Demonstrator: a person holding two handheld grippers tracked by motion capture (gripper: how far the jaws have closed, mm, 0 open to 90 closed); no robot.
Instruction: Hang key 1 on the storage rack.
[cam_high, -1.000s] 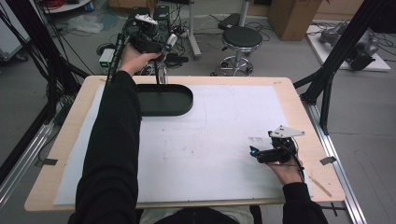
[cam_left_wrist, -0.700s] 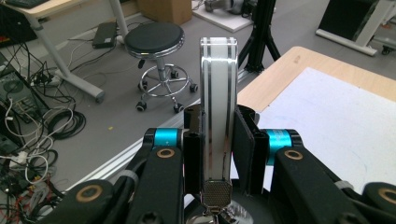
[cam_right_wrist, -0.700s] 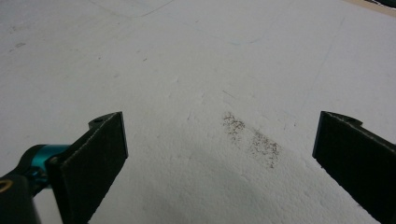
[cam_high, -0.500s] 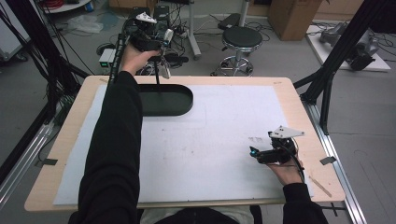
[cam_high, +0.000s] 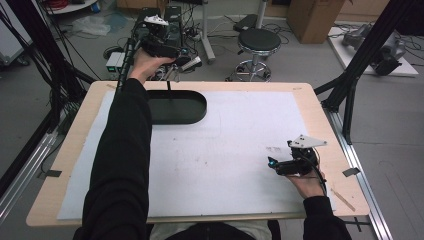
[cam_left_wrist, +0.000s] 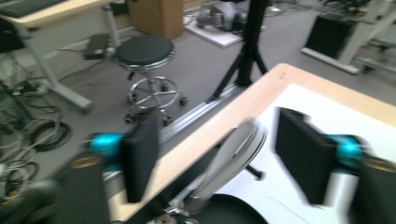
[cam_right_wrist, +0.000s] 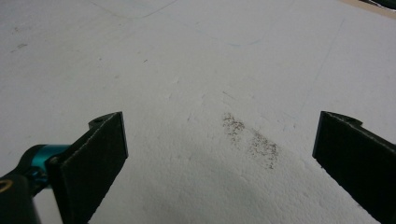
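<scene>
The left gripper (cam_left_wrist: 210, 158) has just been opening its jaws; they stand wide apart, with a spoon (cam_left_wrist: 233, 154) between them and neither pad pressing on it. The spoon's bowl sits up in the gap, its handle running down toward the black tray (cam_left_wrist: 229, 212) just below the jaws. The view is blurred, so whether the spoon touches either pad cannot be told. In the high view this gripper (cam_high: 170, 75) hangs over the far edge of the surface (cam_high: 320, 120), the thin handle (cam_high: 169, 90) dropping from it into the tray (cam_high: 192, 107). Beyond the jaws the floor holds a round stool (cam_left_wrist: 145, 51), coiled cables (cam_left_wrist: 32, 130), a cardboard box (cam_left_wrist: 156, 16) and a black tripod leg (cam_left_wrist: 247, 51); nothing stands between jaws and tray.

The right gripper (cam_right_wrist: 219, 154) has its jaws spread wide and holds nothing. Under them lies the white sheet (cam_right_wrist: 187, 56), marked by a brown speckled smudge (cam_right_wrist: 252, 140) between the jaws. In the high view this gripper (cam_high: 280, 165) rests low near the person's side of the sheet, well apart from the tray, with bare sheet between them.
</scene>
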